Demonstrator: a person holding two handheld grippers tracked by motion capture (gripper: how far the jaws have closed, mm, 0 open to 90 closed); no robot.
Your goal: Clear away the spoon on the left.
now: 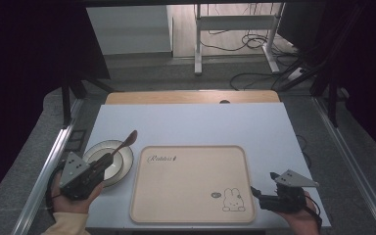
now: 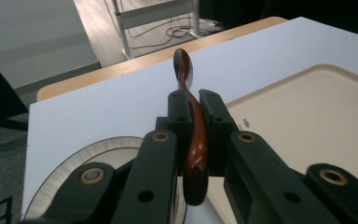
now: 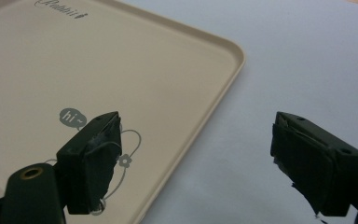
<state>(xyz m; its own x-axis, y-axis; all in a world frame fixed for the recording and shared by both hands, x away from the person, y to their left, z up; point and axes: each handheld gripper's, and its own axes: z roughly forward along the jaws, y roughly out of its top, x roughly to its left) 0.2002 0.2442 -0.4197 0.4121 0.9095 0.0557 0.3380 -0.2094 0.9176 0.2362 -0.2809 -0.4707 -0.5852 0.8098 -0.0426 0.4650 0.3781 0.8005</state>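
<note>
High view frames a pale counter (image 1: 191, 122) on which a beige tray (image 1: 191, 215) is laid at the centre, with a plate (image 1: 123, 155) just beside it at nine o'clock. The left gripper (image 1: 108, 157) is seen over the plate, and its jaws are clamped on the handle of a brown spoon (image 1: 126, 142), whose bowl is pointed away toward one o'clock, above the counter between plate and tray. In the left gripper view the spoon (image 2: 196, 140) is seen squeezed edge-on between the two black pads, with the bowl stuck out past them and the handle end left behind them; the plate (image 2: 65, 163) is seen below at seven o'clock and the tray (image 2: 317, 121) at three o'clock.

The right gripper (image 1: 263, 184) is held at the tray's four o'clock corner, by the counter's near edge. Its jaws are spread wide, and nothing is held between them; in the right gripper view only the tray rim (image 3: 235, 65) and bare counter are seen between the pads.

As a judgement, the pick-up can be taken as done: the spoon is gripped and appears to be clear of the plate. What is left seems to be the carrying and setting down, possibly on the tray, on which nothing has been put yet.

On the tray, "Rabbit" (image 1: 160, 158) is printed in script at its eleven o'clock corner, and a small "hi~" bubble (image 3: 72, 117) is printed beside a drawn rabbit (image 1: 233, 200) at five o'clock.
</note>
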